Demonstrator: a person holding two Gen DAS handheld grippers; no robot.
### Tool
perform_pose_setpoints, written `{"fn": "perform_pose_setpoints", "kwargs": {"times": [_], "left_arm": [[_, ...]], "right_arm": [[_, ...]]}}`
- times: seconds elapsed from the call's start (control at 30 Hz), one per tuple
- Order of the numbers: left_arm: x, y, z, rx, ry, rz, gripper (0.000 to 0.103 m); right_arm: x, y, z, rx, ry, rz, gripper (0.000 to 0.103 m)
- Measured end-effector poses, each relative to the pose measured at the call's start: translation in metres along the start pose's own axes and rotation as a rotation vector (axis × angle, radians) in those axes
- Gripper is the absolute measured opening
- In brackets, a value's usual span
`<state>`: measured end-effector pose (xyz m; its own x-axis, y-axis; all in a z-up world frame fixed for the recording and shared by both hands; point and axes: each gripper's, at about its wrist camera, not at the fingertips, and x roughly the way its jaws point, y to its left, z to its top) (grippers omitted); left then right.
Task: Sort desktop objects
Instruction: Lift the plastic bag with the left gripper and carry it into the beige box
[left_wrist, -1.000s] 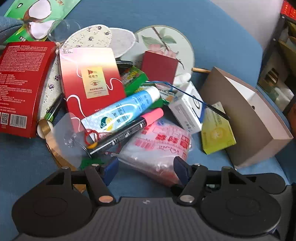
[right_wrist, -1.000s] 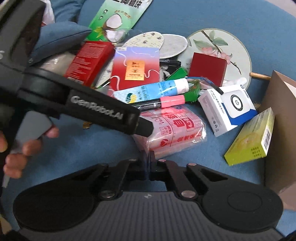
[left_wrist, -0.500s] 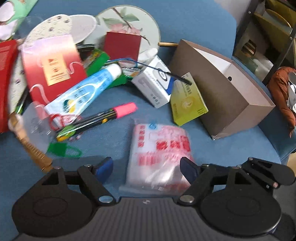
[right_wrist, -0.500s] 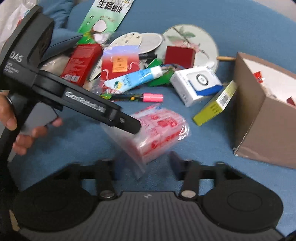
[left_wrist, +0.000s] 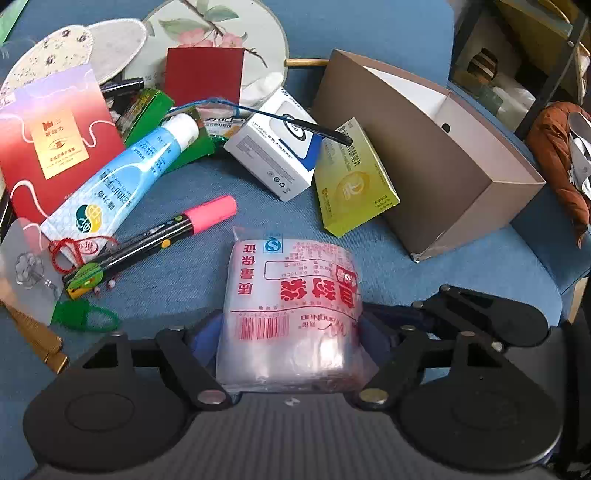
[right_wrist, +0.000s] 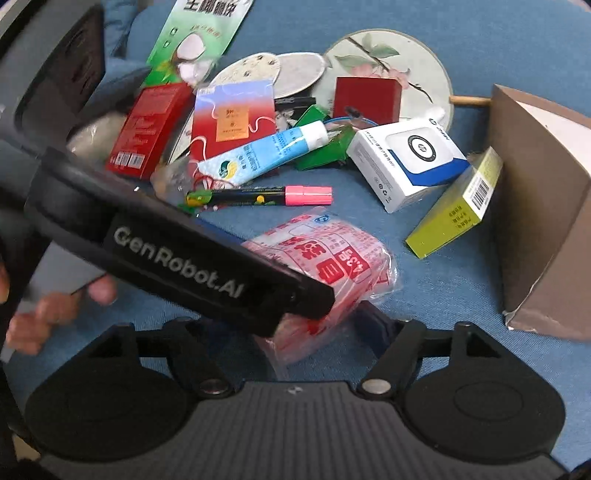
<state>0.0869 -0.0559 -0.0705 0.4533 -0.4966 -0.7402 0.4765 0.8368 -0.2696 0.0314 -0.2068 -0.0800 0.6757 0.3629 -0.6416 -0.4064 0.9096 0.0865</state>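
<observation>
A clear pack of zip bags with red print (left_wrist: 291, 306) lies on the blue cushion between the fingers of my left gripper (left_wrist: 291, 332), which press on its two sides. In the right wrist view the pack (right_wrist: 332, 269) lies partly under the left gripper's black body (right_wrist: 177, 251). My right gripper (right_wrist: 291, 332) is open, its fingers on either side of the pack's near end. A brown open box (left_wrist: 424, 155) stands to the right, also in the right wrist view (right_wrist: 535, 206).
A pile sits behind: a pink marker (left_wrist: 155, 240), a blue tube (left_wrist: 122, 184), a white box (left_wrist: 277, 147), a yellow box (left_wrist: 351, 181), red boxes (right_wrist: 151, 125), a round fan (left_wrist: 207, 37). Shelving (left_wrist: 517, 55) stands at the far right.
The left gripper closed in on the zip bag pack, which has been pulled out of the pile toward me. The right gripper opened from shut and now brackets the pack's near end.
</observation>
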Motion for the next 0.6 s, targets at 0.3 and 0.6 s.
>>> {"fn": "perform_pose_setpoints", "kwargs": {"times": [0.3, 0.6], "left_arm": [[-0.023, -0.017, -0.018, -0.038, 0.015, 0.012, 0.067], [-0.070, -0.076, -0.021, 0.048, -0.073, 0.003, 0.065]], "right_arm": [[-0.030, 0.012, -0.006, -0.063, 0.022, 0.052, 0.047], [-0.104, 0.013, -0.015, -0.048, -0.058, 0.052, 0.041]]}}
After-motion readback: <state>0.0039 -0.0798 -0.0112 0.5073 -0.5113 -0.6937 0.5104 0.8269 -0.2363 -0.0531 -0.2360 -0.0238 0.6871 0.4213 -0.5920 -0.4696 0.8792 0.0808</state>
